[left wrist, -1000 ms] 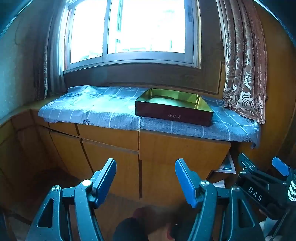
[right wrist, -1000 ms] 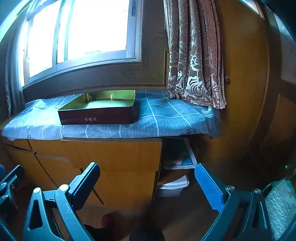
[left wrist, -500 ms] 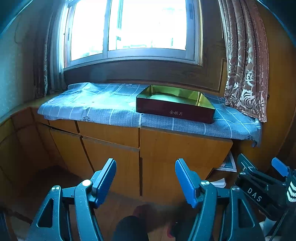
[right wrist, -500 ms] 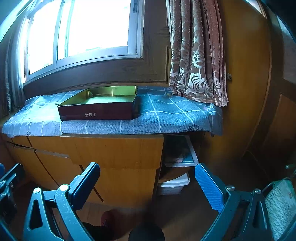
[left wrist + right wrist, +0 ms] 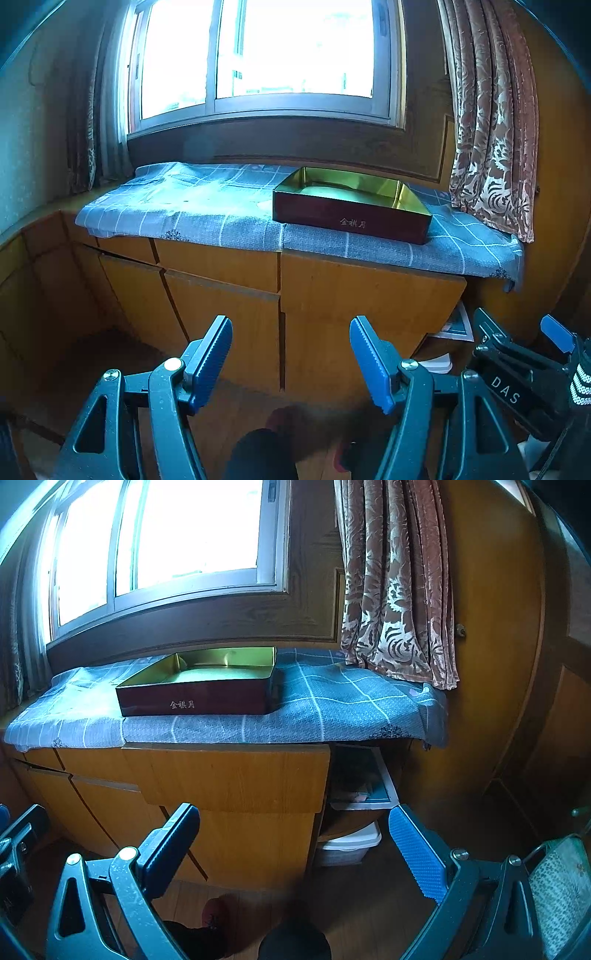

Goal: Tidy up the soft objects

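While both tongs (image 5: 291,360) (image 5: 295,849) gape wide and empty, the tin box (image 5: 351,205) sits well beyond them.

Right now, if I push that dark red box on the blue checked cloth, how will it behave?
The box looks like a rigid tin with shiny gold walls, so it probably keeps its shape. It appears empty, so likely light. Low and flat-bottomed, it should slide rather than tip, though the loose cloth may bunch or drag with it.

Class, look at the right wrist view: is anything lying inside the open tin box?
No: the tin box shows only its bare gold floor and walls.
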{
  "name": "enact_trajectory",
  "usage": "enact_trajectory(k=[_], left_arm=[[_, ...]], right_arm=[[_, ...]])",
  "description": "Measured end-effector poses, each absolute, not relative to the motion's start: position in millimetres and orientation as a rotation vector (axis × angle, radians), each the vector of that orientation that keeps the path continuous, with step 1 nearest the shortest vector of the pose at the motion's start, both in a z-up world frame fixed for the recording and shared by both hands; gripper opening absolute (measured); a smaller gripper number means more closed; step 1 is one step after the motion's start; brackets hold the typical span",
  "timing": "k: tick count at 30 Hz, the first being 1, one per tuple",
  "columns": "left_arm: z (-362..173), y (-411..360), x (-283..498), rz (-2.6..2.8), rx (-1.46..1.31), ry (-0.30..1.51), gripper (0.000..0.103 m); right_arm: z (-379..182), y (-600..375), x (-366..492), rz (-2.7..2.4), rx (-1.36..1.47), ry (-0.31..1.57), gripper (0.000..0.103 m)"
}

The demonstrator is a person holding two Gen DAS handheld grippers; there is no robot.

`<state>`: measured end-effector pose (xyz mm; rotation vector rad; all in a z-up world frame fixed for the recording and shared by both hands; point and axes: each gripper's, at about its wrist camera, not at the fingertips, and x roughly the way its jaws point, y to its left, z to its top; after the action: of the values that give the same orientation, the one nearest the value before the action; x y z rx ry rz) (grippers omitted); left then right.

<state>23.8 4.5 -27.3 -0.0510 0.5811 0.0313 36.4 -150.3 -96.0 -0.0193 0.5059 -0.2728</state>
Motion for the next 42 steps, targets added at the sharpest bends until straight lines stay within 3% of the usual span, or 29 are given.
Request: enact_trajectory(k=[42], left_arm=[[-43,3,43,0.025,-0.056,0.645,0.067]], right_arm=[[-120,-155,58,-0.252,-0.022,0.584,0.103]])
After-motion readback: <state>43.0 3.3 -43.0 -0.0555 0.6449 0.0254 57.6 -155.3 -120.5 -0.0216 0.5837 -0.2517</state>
